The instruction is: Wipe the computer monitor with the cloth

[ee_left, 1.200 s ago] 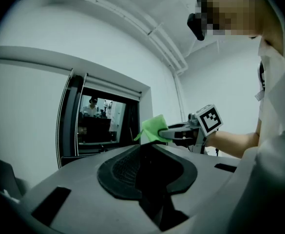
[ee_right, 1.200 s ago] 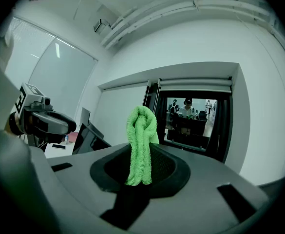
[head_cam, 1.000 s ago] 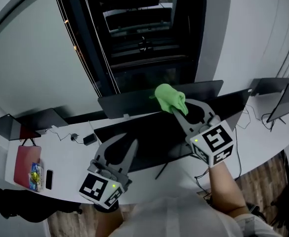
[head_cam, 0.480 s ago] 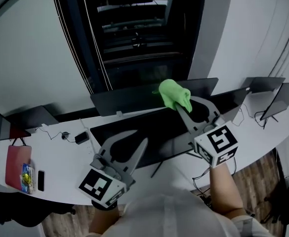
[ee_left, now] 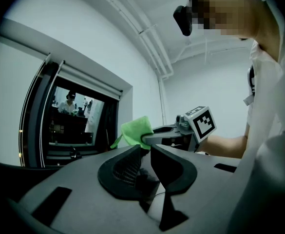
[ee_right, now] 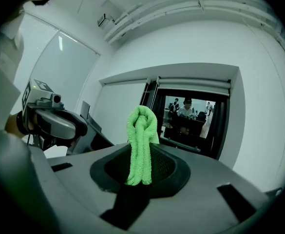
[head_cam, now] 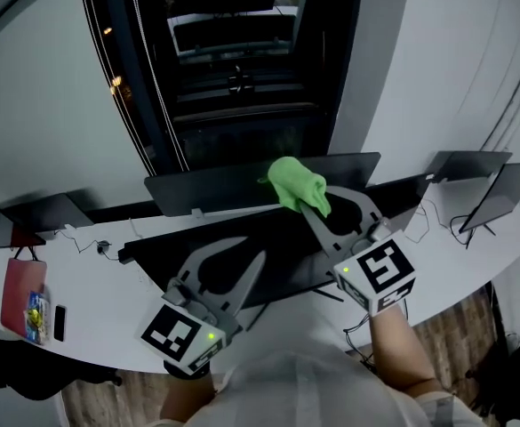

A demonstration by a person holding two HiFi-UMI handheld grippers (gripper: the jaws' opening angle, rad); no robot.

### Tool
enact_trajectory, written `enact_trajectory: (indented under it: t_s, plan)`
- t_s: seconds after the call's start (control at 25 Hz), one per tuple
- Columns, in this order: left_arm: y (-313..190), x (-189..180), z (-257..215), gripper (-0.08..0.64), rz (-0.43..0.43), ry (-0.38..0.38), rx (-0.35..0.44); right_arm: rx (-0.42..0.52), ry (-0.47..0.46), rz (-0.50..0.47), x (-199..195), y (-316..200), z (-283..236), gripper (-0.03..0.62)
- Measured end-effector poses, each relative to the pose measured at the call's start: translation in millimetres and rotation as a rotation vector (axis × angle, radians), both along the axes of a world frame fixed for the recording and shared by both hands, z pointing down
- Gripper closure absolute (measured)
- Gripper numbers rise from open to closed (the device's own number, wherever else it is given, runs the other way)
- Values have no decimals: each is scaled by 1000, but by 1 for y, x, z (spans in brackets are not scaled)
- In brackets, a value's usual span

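Observation:
My right gripper (head_cam: pixel 313 201) is shut on a green cloth (head_cam: pixel 297 183), which bulges out past its fingertips. In the head view the cloth sits over the top edge of the far dark monitor (head_cam: pixel 215 189); I cannot tell if it touches. A second dark screen (head_cam: pixel 180 238) lies nearer, under both grippers. In the right gripper view the cloth (ee_right: pixel 141 145) stands bunched upright between the jaws. My left gripper (head_cam: pixel 252 254) hovers over the near screen. Its jaws (ee_left: pixel 145 149) keep a narrow gap with nothing in it. From there I see the cloth (ee_left: pixel 135 130) just beyond its tips.
A white curved desk (head_cam: pixel 108 283) carries the screens, cables, a red case (head_cam: pixel 15 283), a colourful packet (head_cam: pixel 36 314) and a phone (head_cam: pixel 59 321) at the left. More screens (head_cam: pixel 500 194) stand at the right. A dark glass doorway (head_cam: pixel 233 69) is behind.
The desk and its things have slid left in the head view. My left gripper has shifted right over the near screen. The right gripper still holds the cloth by the far monitor's top edge.

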State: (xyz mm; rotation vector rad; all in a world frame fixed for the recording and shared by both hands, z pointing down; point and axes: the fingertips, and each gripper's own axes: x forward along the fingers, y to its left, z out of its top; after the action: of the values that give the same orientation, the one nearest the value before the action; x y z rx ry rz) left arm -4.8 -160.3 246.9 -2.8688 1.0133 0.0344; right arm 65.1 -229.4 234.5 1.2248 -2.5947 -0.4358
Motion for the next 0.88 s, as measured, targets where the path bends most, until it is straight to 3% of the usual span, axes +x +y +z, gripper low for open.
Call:
enact_trajectory:
  t_s: [0.36,0.88]
  plan:
    - [-4,60,3,486,-24,-14,-21,11,48,-97,25,-3,0,520]
    - [-8,91,14,486,-66,-5,-55,21,52,-136,57,-9,-2,520]
